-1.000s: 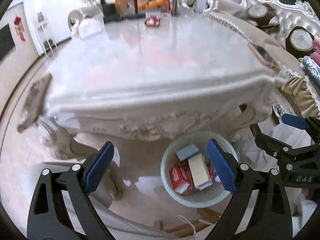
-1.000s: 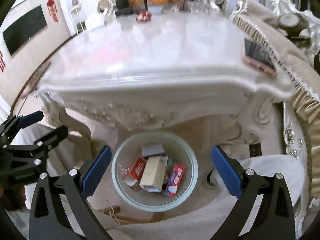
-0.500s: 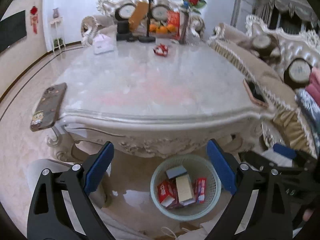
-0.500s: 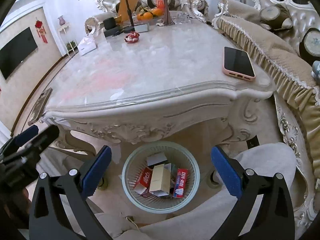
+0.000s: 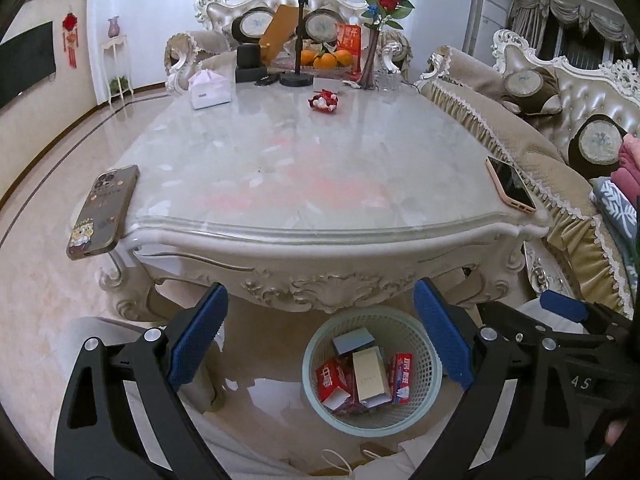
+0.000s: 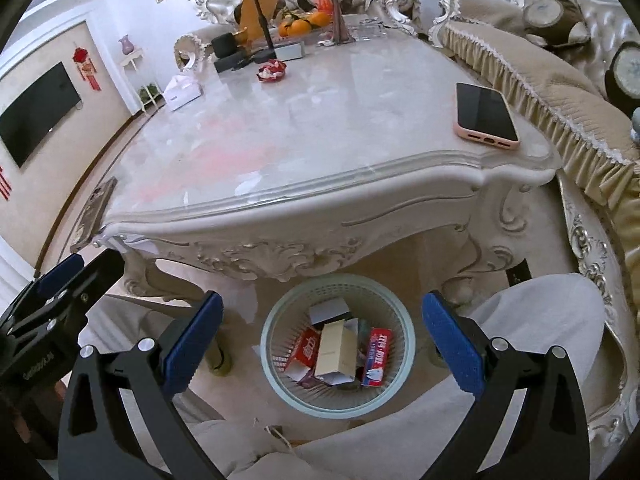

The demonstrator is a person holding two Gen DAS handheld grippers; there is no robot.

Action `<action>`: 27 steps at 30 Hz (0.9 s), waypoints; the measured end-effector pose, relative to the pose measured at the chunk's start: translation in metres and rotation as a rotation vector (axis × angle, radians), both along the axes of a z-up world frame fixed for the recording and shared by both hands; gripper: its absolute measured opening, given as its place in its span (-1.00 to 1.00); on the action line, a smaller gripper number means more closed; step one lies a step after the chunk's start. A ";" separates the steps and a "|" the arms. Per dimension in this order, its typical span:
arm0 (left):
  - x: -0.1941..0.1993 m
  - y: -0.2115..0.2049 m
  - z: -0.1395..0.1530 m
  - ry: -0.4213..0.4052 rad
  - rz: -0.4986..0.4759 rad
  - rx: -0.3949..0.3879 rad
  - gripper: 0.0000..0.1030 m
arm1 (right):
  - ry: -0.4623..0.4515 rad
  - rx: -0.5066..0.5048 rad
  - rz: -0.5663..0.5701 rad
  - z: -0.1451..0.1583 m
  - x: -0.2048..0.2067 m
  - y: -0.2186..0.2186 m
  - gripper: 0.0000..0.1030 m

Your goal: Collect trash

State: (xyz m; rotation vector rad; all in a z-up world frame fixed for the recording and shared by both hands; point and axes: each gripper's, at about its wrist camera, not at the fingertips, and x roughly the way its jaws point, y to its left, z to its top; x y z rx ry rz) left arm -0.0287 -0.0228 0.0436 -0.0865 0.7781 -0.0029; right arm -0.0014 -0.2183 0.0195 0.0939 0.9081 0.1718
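Hovering above the floor in front of the ornate cream marble-topped surface (image 5: 304, 168), the left hand-held gripper (image 5: 320, 332) has its blue-padded fingers spread wide apart with nothing between them. The right hand-held gripper (image 6: 320, 340) is likewise spread apart and empty, and its tip shows at the right edge of the left wrist view.

Between the carved front legs of the surface, on the glossy floor, stands the pale green round plastic mesh basket (image 5: 316, 392). Inside it lies the trash: a beige rectangular carton (image 5: 370, 376) on top, a grey-lidded small box (image 5: 354, 340) toward the far rim, a red and white opened carton (image 5: 334, 382) on the left, and a red, white and blue toothpaste box (image 5: 401, 376) on the right, leaning against the wall.

On the surface, a brown-cased smartphone with a cartoon sticker (image 5: 104, 212) lies at the near left corner, overhanging the edge. A pink-cased smartphone with a dark screen (image 6: 486, 116) lies face up at the near right corner. Further back sits a small red crumpled wrapper pile (image 5: 323, 101), well apart from both phones. A white tissue box (image 5: 210, 89), a black phone stand (image 5: 298, 32), oranges (image 5: 326, 58) and a vase with red roses (image 5: 380, 20) crowd the far end.
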 end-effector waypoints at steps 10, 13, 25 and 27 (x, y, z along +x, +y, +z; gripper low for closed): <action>0.000 0.001 -0.003 0.006 0.016 0.000 0.77 | -0.006 -0.015 -0.008 0.001 -0.001 0.002 0.85; 0.001 0.000 -0.003 0.005 0.015 0.009 0.77 | -0.004 -0.010 -0.014 0.000 -0.001 0.001 0.85; 0.003 -0.002 -0.007 0.020 0.013 0.024 0.77 | 0.010 -0.019 -0.008 -0.005 0.002 0.001 0.85; 0.003 -0.003 -0.008 0.022 0.014 0.022 0.77 | 0.015 -0.018 -0.009 -0.006 0.003 0.001 0.85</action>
